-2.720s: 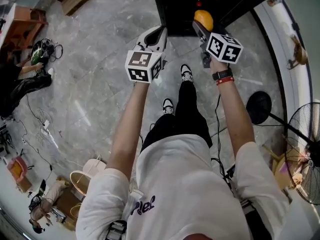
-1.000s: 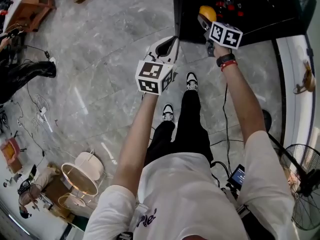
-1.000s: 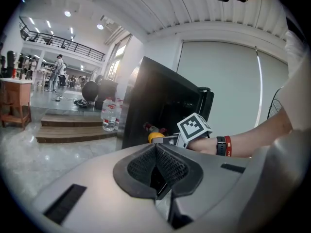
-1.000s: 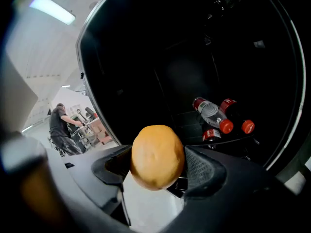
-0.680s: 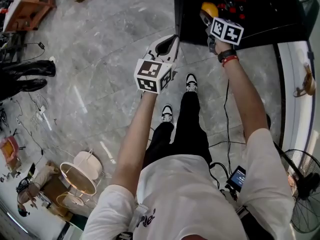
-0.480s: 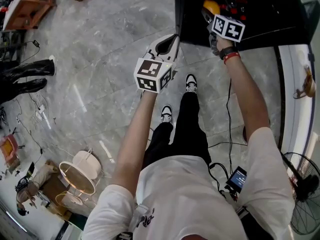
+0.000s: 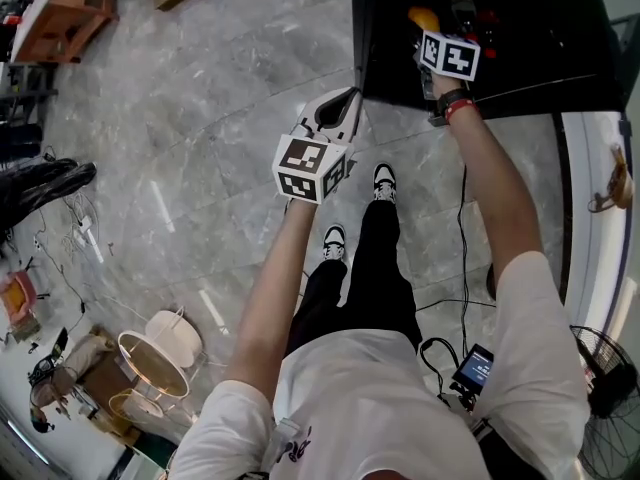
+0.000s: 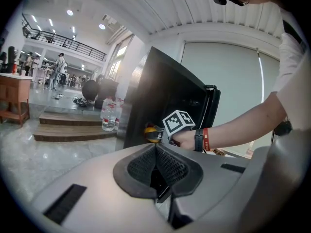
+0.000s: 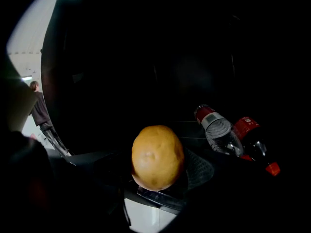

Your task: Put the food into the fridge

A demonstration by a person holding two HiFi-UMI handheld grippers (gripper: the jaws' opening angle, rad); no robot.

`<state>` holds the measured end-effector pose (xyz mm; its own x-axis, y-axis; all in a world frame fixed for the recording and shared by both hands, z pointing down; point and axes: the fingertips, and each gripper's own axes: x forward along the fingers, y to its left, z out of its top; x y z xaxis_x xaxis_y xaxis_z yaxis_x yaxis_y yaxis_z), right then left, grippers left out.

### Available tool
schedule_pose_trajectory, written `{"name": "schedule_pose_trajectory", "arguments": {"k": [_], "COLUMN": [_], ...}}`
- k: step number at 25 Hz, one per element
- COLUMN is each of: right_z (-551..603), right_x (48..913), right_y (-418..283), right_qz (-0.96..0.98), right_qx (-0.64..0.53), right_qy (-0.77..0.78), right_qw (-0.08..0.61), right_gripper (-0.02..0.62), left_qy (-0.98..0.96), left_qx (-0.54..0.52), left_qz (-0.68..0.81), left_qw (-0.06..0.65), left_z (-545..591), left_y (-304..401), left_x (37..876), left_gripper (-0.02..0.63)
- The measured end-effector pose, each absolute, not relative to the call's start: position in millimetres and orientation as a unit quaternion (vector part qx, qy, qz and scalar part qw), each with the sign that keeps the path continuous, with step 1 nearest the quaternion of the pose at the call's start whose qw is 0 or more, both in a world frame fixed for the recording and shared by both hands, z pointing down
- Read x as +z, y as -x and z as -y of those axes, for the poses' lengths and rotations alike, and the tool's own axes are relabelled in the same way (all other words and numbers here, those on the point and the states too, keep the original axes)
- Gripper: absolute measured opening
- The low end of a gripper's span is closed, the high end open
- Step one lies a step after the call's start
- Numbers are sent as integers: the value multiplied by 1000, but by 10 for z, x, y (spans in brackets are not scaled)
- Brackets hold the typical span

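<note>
The right gripper (image 7: 420, 28) has its jaws clamped on the orange (image 9: 158, 157), just inside the fridge (image 7: 560, 38), near two bottles (image 9: 221, 130). I'd lower it short of them, then release gently. The left gripper (image 7: 338, 110) waits outside the fridge, jaws together, empty.

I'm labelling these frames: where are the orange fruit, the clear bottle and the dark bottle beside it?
orange fruit (image 9: 158, 155), right gripper view, middle of its peel.
clear bottle (image 9: 222, 134), right gripper view, clear body.
dark bottle (image 9: 253, 147), right gripper view, dark body.
</note>
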<state>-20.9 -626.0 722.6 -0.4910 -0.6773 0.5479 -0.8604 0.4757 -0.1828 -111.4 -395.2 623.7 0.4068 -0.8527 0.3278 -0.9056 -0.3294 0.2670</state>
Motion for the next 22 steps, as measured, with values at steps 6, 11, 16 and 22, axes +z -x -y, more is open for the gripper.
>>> {"name": "schedule_pose_trajectory", "arguments": {"k": [6,11,16,22], "right_z": [6479,6615,6577,6494], "right_x": [7247,7393,7525,7627], "right_y": [294,336,380,408], "right_qz": [844,845,843,843], "right_qx": [176,173,177,185], "right_qy": [-472,-468,-460,-447], "right_qw": [184,191,217,237], "right_gripper": [342,342,341,383], "left_qy": [-809,-807,-809,-809], "left_qx": [67,69,69,73], "left_qz": [545,546,543,542], "left_qw": [210,212,212,215], "left_z": [3955,4020,4001,3932], "left_y": [1204,1225,1202,1181], "left_x": [6347,6420,6406,6427], "left_gripper": [20,20,20,20]}}
